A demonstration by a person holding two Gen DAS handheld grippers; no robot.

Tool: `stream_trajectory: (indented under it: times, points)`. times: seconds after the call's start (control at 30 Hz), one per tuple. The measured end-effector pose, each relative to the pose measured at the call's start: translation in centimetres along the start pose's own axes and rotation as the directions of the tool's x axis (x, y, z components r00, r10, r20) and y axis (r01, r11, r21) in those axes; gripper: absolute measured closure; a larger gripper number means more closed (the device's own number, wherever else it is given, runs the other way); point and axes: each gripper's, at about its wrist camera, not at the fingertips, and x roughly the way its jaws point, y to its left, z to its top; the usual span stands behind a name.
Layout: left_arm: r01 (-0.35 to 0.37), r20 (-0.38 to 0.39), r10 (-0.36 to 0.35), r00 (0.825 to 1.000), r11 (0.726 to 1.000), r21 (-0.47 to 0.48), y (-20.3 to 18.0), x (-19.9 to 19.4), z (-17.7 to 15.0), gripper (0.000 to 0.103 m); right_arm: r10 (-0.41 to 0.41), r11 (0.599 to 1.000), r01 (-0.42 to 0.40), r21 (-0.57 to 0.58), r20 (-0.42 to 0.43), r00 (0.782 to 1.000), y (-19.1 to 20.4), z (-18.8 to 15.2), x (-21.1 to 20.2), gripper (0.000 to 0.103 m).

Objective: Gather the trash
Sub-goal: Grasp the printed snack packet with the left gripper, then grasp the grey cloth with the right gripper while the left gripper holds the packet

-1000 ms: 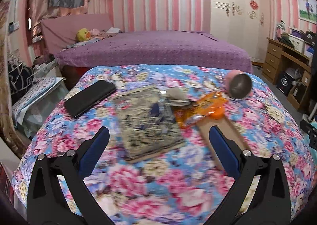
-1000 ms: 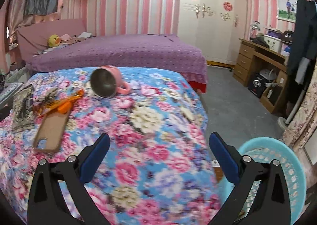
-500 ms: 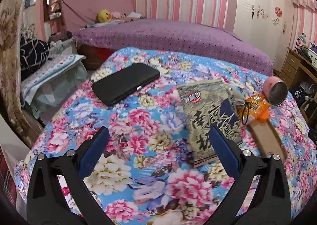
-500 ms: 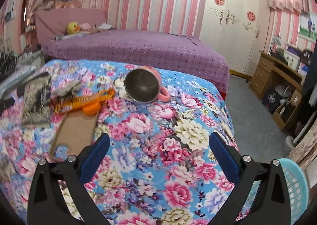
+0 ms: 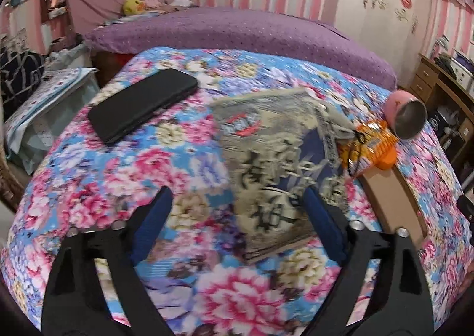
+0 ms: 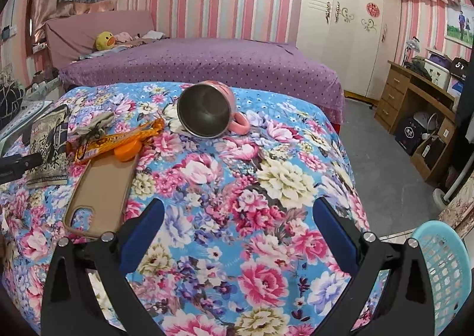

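A grey printed packet [image 5: 272,164] lies flat on the floral cloth [image 5: 189,158], with a crumpled grey paper [image 5: 334,122] and an orange wrapper [image 5: 367,143] at its far right. My left gripper [image 5: 236,192] hovers low over the packet's near end. Its jaws are closing, the right finger stands over the packet's near corner, and no pad presses on anything. My right gripper [image 6: 238,202] is open above bare cloth. In its view the orange wrapper [image 6: 118,137], the crumpled paper [image 6: 94,125] and the packet [image 6: 49,140] lie at the far left.
A black phone [image 5: 142,105] lies left of the packet. A tan phone case [image 6: 100,188] and an orange lid [image 6: 127,150] sit beside the wrapper. A pink mug [image 6: 207,110] lies tipped over. A teal basket [image 6: 444,270] stands on the floor at the lower right.
My left gripper has come down and nearer to the grey packet, and its jaws have narrowed. The right gripper has swung left, so the mug now sits nearer the centre of its view.
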Motion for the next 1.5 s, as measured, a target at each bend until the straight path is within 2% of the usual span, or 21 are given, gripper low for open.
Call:
stream_trajectory:
  times: [0.03, 0.2, 0.33, 0.5, 0.67, 0.7, 0.73, 0.87, 1.07, 1.17, 1.43, 1.5]
  points:
    - [0.016, -0.016, -0.016, 1.0, 1.0, 0.013, -0.4, 0.3, -0.1, 0.033, -0.003, 1.0, 0.003, -0.006, -0.002, 1.0, 0.1, -0.1, 0.1, 0.005]
    - [0.053, -0.03, -0.051, 0.998, 0.997, 0.047, -1.3, 0.3, -0.2, 0.063, -0.008, 0.999, 0.008, -0.035, -0.013, 1.0, 0.5, -0.4, 0.2, 0.005]
    - [0.058, -0.026, -0.056, 0.998, 0.996, 0.072, -1.8, 0.0, -0.3, 0.08, -0.009, 1.0, 0.009, -0.028, -0.011, 1.0, 0.3, -0.5, 0.1, 0.005]
    - [0.076, -0.002, -0.076, 0.997, 0.994, 0.079, -2.1, -1.4, -0.2, 0.087, -0.016, 0.999, 0.015, -0.031, -0.007, 1.0, 0.3, -0.5, -0.1, 0.005]
    - [0.083, 0.062, -0.089, 0.994, 0.991, 0.101, -2.5, -3.9, 0.1, 0.092, -0.026, 0.999, 0.025, -0.038, -0.006, 1.0, 0.3, -0.5, -0.2, 0.005]
    - [0.08, 0.076, -0.088, 0.993, 0.992, 0.101, -2.4, -4.4, 0.1, 0.095, -0.028, 0.999, 0.028, -0.039, -0.005, 1.0, 0.3, -0.5, -0.2, 0.005]
    - [0.082, 0.085, -0.091, 0.992, 0.992, 0.098, -2.4, -4.8, 0.2, 0.099, -0.031, 0.999, 0.031, -0.043, -0.002, 1.0, 0.4, -0.4, -0.3, 0.005]
    - [0.091, 0.128, -0.099, 0.987, 0.994, 0.067, -1.6, -6.5, 0.5, 0.101, -0.036, 0.997, 0.036, -0.061, 0.004, 0.999, 1.1, -0.5, -0.5, 0.005]
    - [0.064, 0.183, -0.075, 0.98, 0.996, 0.067, -0.4, -8.4, 0.9, 0.102, -0.032, 0.996, 0.033, -0.079, 0.014, 0.999, 2.2, -0.3, -0.7, 0.005]
    - [0.062, 0.199, -0.07, 0.978, 0.997, 0.043, 0.9, -9.2, 1.1, 0.102, -0.007, 0.998, 0.008, -0.066, 0.02, 1.0, 2.6, 0.1, -1.0, 0.005]
    - [-0.015, 0.23, 0.022, 0.973, 0.999, -0.032, 5.7, -9.7, 1.7, 0.102, 0.081, 0.996, -0.08, -0.024, 0.032, 0.996, 4.2, 1.2, -1.1, 0.005]
    - [-0.017, 0.226, 0.032, 0.974, 0.998, -0.068, 6.9, -9.5, 1.8, 0.102, 0.094, 0.995, -0.093, -0.026, 0.025, 0.995, 5.0, 1.6, -0.5, 0.005]
